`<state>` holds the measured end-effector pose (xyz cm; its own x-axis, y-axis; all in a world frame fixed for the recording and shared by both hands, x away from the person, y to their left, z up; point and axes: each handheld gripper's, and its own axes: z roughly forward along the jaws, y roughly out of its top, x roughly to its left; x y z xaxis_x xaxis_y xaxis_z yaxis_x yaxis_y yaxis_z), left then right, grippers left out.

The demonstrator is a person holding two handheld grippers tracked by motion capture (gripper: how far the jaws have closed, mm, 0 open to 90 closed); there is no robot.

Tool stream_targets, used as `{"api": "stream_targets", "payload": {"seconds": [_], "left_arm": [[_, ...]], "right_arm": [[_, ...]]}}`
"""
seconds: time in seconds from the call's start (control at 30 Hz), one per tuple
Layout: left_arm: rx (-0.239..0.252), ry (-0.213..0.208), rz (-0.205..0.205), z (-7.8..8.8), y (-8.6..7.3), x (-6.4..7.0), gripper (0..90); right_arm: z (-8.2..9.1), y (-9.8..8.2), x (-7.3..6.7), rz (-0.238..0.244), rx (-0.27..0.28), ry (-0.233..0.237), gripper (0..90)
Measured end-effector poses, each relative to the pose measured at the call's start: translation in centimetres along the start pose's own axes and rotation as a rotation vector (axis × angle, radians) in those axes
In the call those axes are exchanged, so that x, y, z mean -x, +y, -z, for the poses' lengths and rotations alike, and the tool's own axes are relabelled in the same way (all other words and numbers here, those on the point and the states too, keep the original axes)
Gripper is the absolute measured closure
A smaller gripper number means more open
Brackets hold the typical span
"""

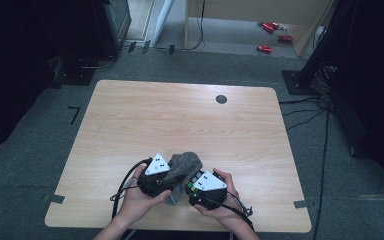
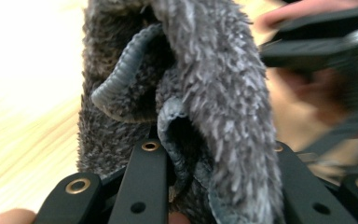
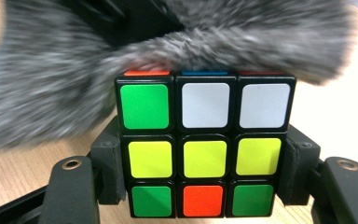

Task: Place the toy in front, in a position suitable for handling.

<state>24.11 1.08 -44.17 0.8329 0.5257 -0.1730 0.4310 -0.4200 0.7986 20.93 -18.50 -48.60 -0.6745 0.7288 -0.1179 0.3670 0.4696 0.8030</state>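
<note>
Near the front edge of the desk (image 1: pixel 130 115), about midway along it, a person works two grippers close together over the wood. The largest loose thing is the grey cloth (image 1: pixel 184 165), a fluffy microfibre rag with a ribbed hem, bunched and draped between the grippers. It looks light, limp and easy to snag; it should be taken by a gathered fold or the hem, since a single layer would likely slip out. The left gripper (image 2: pixel 205 186) is clenched on a fold of it, the pile bulging between the black jaws. The right gripper (image 3: pixel 200 186) is clamped on the puzzle cube (image 3: pixel 205 149), jaws pressing its two opposite sides at the middle and lower rows. The cube looks rigid and smooth-faced, and its layers may twist if squeezed off-centre, so a grip across flat faces suits it. The cloth lies against the cube's top face, touching it, as if to wipe it, while the cube sits just above the desk's front edge
</note>
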Motion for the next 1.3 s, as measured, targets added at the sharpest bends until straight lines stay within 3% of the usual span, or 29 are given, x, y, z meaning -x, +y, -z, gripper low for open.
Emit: {"api": "stream_targets", "payload": {"seconds": [0.1,0.23,0.3,0.47,0.53,0.63,0.7,0.77,0.83,0.87,0.93,1.0,1.07,1.13,1.23,1.3], "left_arm": [[0.007,-0.039,0.009,-0.1,0.2,0.2,75.1],[-0.012,-0.001,0.057,-0.2,-0.4,-1.1,75.2],[-0.007,-0.008,0.069,0.0,-0.4,-1.2,75.3],[0.005,-0.015,0.015,0.1,0.2,0.2,75.3],[0.003,-0.018,0.030,0.0,0.1,-0.2,75.3],[-0.028,0.049,0.038,-0.3,-0.5,-1.2,75.3],[-0.031,0.039,0.073,-0.3,-0.8,-1.7,75.3],[-0.021,0.045,0.058,-0.2,-0.6,-1.3,75.5],[-0.001,-0.003,0.043,0.0,-0.2,-0.5,75.5],[0.002,-0.001,0.014,-0.1,0.0,0.2,75.4],[-0.007,0.011,-0.004,-0.2,0.2,0.6,75.4],[-0.014,0.010,0.025,-0.4,0.0,-0.1,75.3],[-0.029,0.045,0.056,-0.5,-0.4,-1.1,75.3],[-0.032,0.049,0.093,-0.5,-0.9,-2.2,75.3],[0.006,-0.020,0.166,0.0,-1.2,-3.7,75.4],[0.050,-0.109,0.223,0.3,-1.4,-4.6,75.6]], "right_arm": [[0.0,-0.1,0.1,0.000,-0.004,-0.002,34.2],[0.1,0.0,-0.1,0.002,-0.006,-0.007,34.2],[0.1,0.0,-0.2,0.009,-0.001,-0.004,34.2],[0.1,0.0,0.0,0.000,0.003,-0.004,34.2],[0.2,0.0,0.1,-0.002,0.001,-0.006,34.2],[0.2,0.0,0.0,0.005,-0.001,-0.011,34.2],[0.2,0.0,-0.1,0.015,0.000,-0.012,34.2],[0.1,0.0,-0.1,0.013,0.003,-0.005,34.2],[0.1,0.0,0.0,0.001,0.004,-0.004,34.2],[0.1,0.0,0.1,0.004,0.002,-0.005,34.2],[0.0,-0.1,0.2,0.004,-0.005,-0.011,34.2],[0.1,-0.1,0.2,0.004,-0.008,-0.017,34.2],[0.2,-0.1,0.1,0.005,-0.007,-0.019,34.2],[0.3,0.0,0.0,0.017,0.004,-0.016,34.2],[0.7,0.1,0.0,0.015,0.029,-0.012,34.2],[1.1,0.1,0.3,0.010,0.065,-0.006,34.2]]}}
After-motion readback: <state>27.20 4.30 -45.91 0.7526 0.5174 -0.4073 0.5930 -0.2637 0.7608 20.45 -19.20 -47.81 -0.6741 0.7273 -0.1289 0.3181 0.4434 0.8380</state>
